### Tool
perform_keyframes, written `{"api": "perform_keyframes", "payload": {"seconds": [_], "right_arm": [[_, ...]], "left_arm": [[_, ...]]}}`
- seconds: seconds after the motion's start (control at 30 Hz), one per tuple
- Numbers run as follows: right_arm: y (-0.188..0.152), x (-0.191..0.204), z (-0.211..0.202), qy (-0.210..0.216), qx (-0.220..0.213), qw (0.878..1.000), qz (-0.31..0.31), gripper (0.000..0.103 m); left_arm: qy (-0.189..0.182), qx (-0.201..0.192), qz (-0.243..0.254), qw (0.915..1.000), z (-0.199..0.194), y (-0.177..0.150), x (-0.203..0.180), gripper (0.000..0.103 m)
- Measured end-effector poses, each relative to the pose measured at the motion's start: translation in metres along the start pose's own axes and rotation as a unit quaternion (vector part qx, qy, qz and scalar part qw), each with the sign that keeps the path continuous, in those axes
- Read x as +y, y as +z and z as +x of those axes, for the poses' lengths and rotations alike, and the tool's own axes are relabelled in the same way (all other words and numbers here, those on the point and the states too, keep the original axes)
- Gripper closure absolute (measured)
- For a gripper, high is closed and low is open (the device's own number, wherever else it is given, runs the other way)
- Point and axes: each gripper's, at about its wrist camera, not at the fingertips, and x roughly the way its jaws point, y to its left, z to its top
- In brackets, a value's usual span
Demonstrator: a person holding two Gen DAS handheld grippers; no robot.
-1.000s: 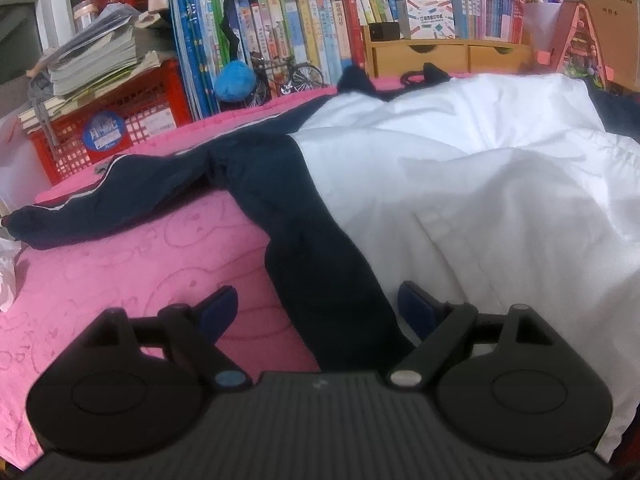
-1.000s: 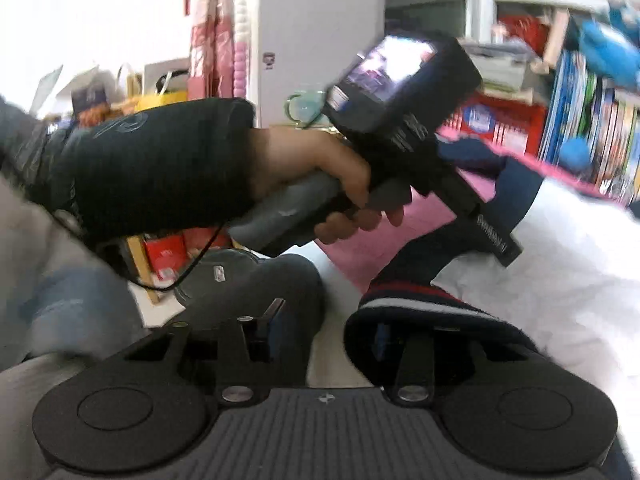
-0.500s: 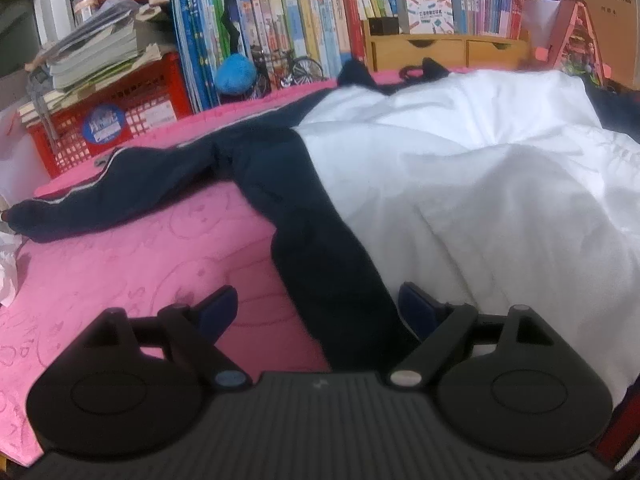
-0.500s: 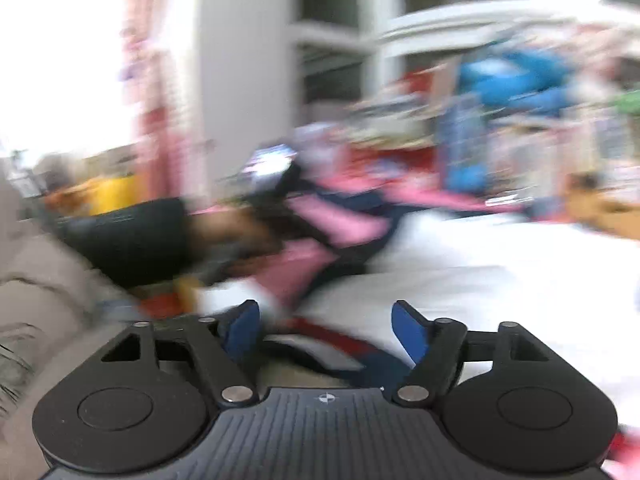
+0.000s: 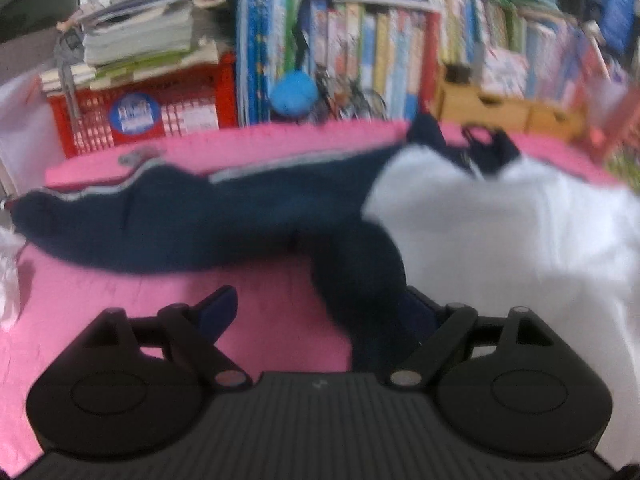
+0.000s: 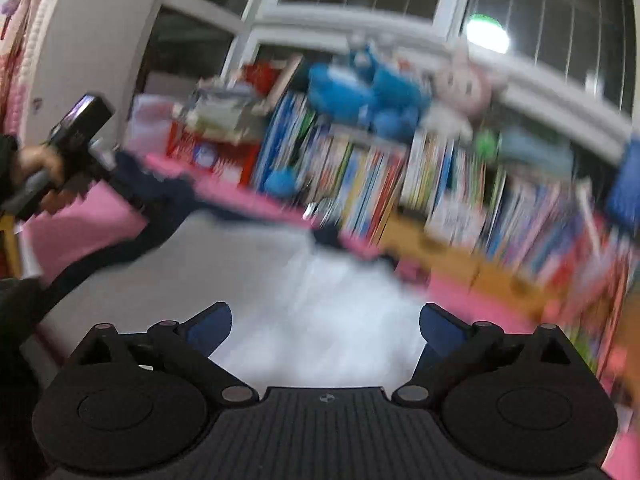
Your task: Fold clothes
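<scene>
A jacket with a white body (image 5: pixel 500 240) and navy sleeves lies spread on the pink mat (image 5: pixel 120 288). One navy sleeve (image 5: pixel 160 220) stretches to the left. My left gripper (image 5: pixel 320 314) is open just above the mat. The jacket's navy side strip (image 5: pixel 360 280) runs between its fingers, close to the right one, and is not pinched. My right gripper (image 6: pixel 324 328) hovers over the white body (image 6: pixel 320 300); its jaws are opening and nothing is between them. In the right wrist view a hand (image 6: pixel 36 160) holds the other gripper at the far left. Both views are blurred.
Behind the mat stand a red basket (image 5: pixel 140 112) under stacked papers (image 5: pixel 140 32), a row of books (image 5: pixel 360 60), a blue plush ball (image 5: pixel 296 92) and a wooden drawer box (image 5: pixel 500 108). Windows (image 6: pixel 520 0) rise above the shelf.
My right gripper let go of the striped cuff, opened wide and swung up and away towards the bookshelf. My left gripper stayed open and moved closer to the outstretched navy sleeve.
</scene>
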Motion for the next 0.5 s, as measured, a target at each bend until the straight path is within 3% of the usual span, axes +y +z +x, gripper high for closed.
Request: {"api": "perform_keyframes", "payload": {"seconds": [0.13,0.27,0.4,0.43,0.47,0.5], "right_arm": [[0.038,-0.055,0.116,-0.023,0.027,0.997,0.068,0.002],[0.03,-0.123,0.265,0.012,0.12,0.971,0.208,0.01],[0.015,-0.119,0.356,-0.039,0.191,0.967,0.166,0.01],[0.009,-0.114,0.367,-0.02,0.213,0.964,0.156,0.011],[0.004,-0.108,0.376,-0.005,0.232,0.962,0.146,0.016],[0.001,-0.102,0.378,-0.006,0.237,0.962,0.137,0.028]], "left_arm": [[-0.012,-0.003,-0.043,0.999,0.016,0.003,0.011,0.014],[-0.035,0.001,-0.085,0.9958,0.021,-0.002,0.024,0.014],[-0.017,-0.019,-0.112,0.9933,0.026,-0.01,0.03,0.014],[-0.012,-0.026,-0.119,0.9924,0.028,-0.013,0.031,0.014],[-0.013,-0.031,-0.131,0.9908,0.03,-0.015,0.033,0.014],[-0.017,-0.034,-0.144,0.9889,0.033,-0.017,0.036,0.014]]}}
